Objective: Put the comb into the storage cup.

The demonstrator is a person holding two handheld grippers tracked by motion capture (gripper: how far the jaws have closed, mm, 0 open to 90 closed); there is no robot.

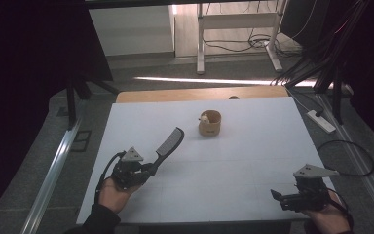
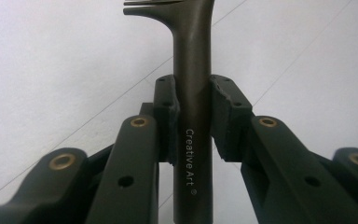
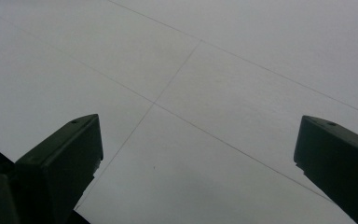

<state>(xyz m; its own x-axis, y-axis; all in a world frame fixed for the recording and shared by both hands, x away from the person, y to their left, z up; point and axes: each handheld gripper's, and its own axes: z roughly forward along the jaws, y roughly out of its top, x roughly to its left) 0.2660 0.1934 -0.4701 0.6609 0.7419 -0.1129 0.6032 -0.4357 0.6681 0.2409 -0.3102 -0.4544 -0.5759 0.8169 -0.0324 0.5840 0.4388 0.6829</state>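
**Left tool grips comb; right tool idle at near-right corner**

Left tool [image 1: 148, 168], near-left on the white tabletop [image 1: 253, 146], is clenched on the handle of a dark comb [image 1: 169, 143]. Comb slants up & to the right from the tool, toothed end toward the middle of the tabletop, raised at the far end. Left gripper view: pads press both sides of the handle [image 2: 192, 116], "Creative Art" printed along it, teeth just in at the top edge – detail the high view is too small to give.

Centre, toward the far edge: small round wooden cup [image 1: 209, 123], open top, w/ a small pale item [image 1: 204, 118] inside at its left rim; can't tell what it is. Cup stands well apart from the comb tip, bare tabletop between.

Right tool [image 1: 275, 196] sits at the near-right corner, close to the near edge, pointing left, released: right gripper view has its jaws wide apart w/ nothing between, just white surface w/ faint grid lines.

Open room: broad bare stretch across the middle & right of the tabletop, between the two tools. Wood strip [image 1: 175, 94] shows along the far edge; floor & cables beyond.
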